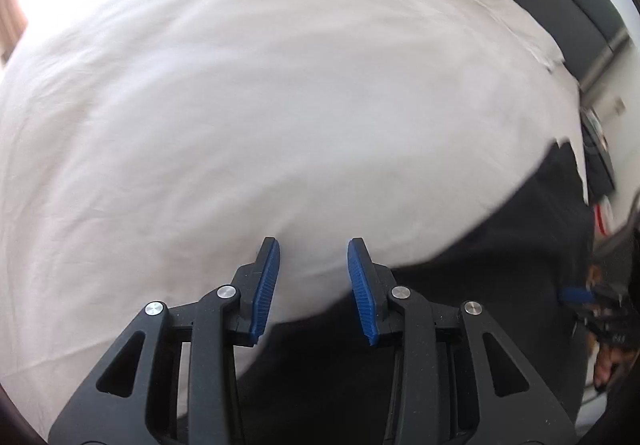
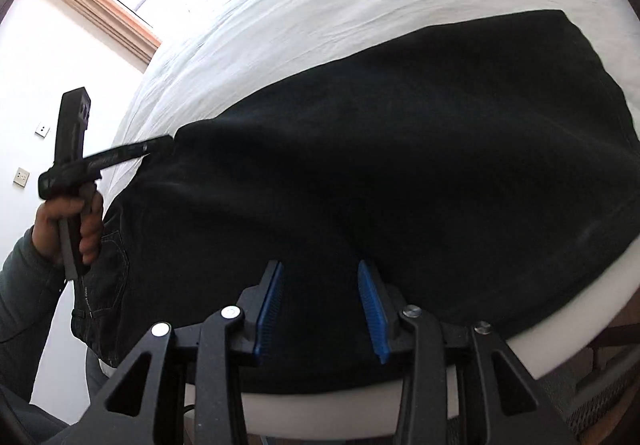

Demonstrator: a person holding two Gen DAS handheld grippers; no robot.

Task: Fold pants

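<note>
Black pants [image 2: 380,173] are laid flat on the bed [image 1: 280,105], apparently part-folded; further folds remain. Left gripper [image 1: 314,285] and right gripper [image 2: 320,309] are held apart, nothing gripped, above the pants' near edge.

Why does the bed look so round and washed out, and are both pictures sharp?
Left wrist view: fisheye bulges the white bed sheet; window glare bleaches the upper left; it is smeared with motion blur. Right wrist view: sharper, but the black pants show little detail.
</note>
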